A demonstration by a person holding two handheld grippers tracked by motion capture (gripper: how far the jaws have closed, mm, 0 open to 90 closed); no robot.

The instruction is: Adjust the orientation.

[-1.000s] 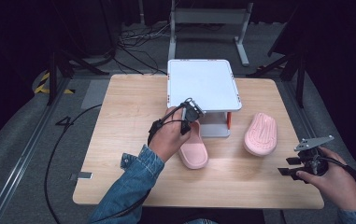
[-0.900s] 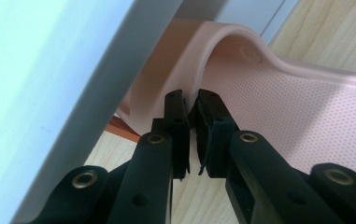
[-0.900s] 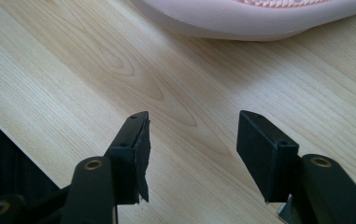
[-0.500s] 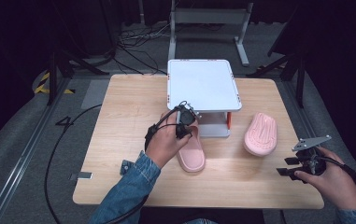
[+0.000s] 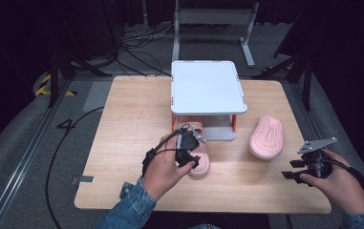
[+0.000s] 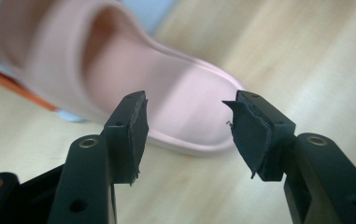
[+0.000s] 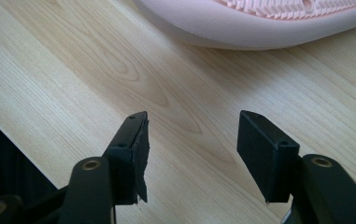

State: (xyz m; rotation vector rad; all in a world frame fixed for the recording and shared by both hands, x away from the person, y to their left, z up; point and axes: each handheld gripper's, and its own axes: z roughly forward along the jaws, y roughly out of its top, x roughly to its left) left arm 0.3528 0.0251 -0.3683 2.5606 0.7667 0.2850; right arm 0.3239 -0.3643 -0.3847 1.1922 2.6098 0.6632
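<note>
Pale wooden table (image 5: 122,119) amid dark studio floor, both tools (image 5: 191,151) (image 5: 292,174) apart, nothing clamped.

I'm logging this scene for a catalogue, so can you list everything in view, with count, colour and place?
slipper under rack: 1, pink, upright, toe end under the rack, heel toward the person, in front of the left gripper's jaws
slipper upside down: 1, pink, sole up, on the table right of the rack
rack: 1, white top with orange posts, at the middle of the table's far half
table: 1, light wood
cables: several, black, on the floor beyond the table
left gripper: 1, black, jaws apart and just opened, nothing between the pads
right gripper: 1, black, jaws apart over bare wood at the table's near right
sleeves: 2, blue denim, bottom edge
</note>
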